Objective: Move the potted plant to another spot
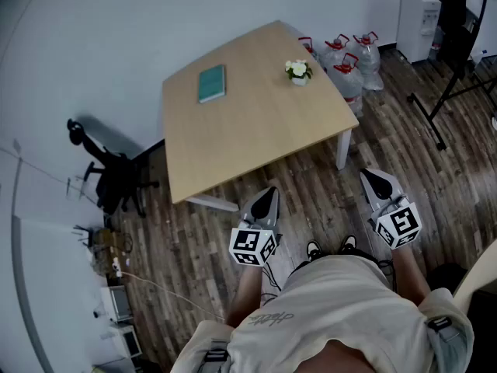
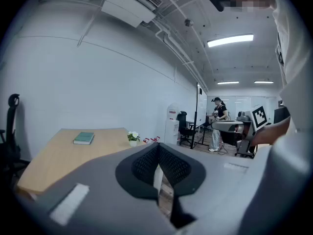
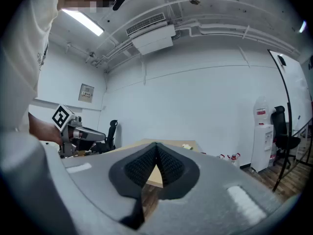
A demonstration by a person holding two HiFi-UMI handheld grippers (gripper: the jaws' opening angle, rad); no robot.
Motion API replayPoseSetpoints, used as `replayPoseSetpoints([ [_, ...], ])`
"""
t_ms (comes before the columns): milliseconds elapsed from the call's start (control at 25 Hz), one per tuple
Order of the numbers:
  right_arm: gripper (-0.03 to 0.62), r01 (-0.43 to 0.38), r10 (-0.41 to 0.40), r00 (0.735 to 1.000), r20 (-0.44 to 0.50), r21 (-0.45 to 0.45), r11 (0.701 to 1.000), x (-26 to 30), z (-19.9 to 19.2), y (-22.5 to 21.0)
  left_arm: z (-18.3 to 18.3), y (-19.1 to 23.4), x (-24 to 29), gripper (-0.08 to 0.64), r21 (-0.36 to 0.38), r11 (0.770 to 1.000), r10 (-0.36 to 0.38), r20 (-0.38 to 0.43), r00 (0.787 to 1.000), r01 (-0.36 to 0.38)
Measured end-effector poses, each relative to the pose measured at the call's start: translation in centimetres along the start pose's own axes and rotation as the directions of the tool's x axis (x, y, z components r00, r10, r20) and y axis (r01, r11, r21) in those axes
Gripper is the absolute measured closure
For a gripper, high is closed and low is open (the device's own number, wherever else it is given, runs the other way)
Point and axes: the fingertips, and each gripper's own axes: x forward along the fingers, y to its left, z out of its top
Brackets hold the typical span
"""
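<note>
The little white pot with white flowers point(image 1: 298, 71) sits at the far right of the pale wooden table point(image 1: 256, 130). The left gripper point(image 1: 266, 199) and right gripper point(image 1: 377, 180) are pinched closed, empty, well away. Reaching in without opening could knock the pot over.

Bare tabletop point(image 1: 256, 130) between book point(image 1: 211, 83) and plant point(image 1: 298, 71)

Potted plant point(image 1: 298, 71) at the bench point(image 1: 256, 123) far right corner: pot detail too small to tell. In the right gripper view it's only a pale speck on the bench. Book point(image 1: 211, 83) left of it: cover print unreadable. Water jugs point(image 1: 366, 53) behind that corner, partly hidden by the bench top. Bench's near part is hidden behind the left gripper point(image 2: 157, 148) and the right gripper point(image 3: 156, 147) in their own views. Person's torso point(image 1: 334, 317), nearer than the bench, is cut by the bottom edge.
</note>
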Motion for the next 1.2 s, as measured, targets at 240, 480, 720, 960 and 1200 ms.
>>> replayPoseSetpoints([
  [240,0.591,0.002,-0.002,1.0,-0.006,0.021,1.0,-0.2,-0.7,-0.4,0.3,-0.1,0.2,0.545,0.004,1.0,0.0,0.007,1.0,0.0],
  [480,0.589,0.058,-0.06,0.998,0.014,0.089,0.994,-0.9,-0.8,-1.8,0.2,-0.4,0.2,0.545,-0.014,1.0,0.013,0.011,1.0,-0.013],
  [720,0.589,0.046,-0.047,0.999,0.004,0.07,0.996,-1.4,-1.3,-1.6,-0.7,-1.4,0.5,0.545,-0.017,1.0,-0.004,-0.01,1.0,0.004],
  [960,0.589,0.04,-0.04,0.999,0.0,0.07,0.997,-1.6,-1.9,-1.7,-1.0,-1.3,0.5,0.545,-0.019,1.0,0.008,-0.011,1.0,-0.008],
  [1200,0.589,0.025,-0.025,1.0,-0.003,0.053,0.998,-1.7,-1.5,-1.7,-1.3,-1.7,0.4,0.545,-0.029,0.999,0.014,-0.014,1.0,-0.014],
])
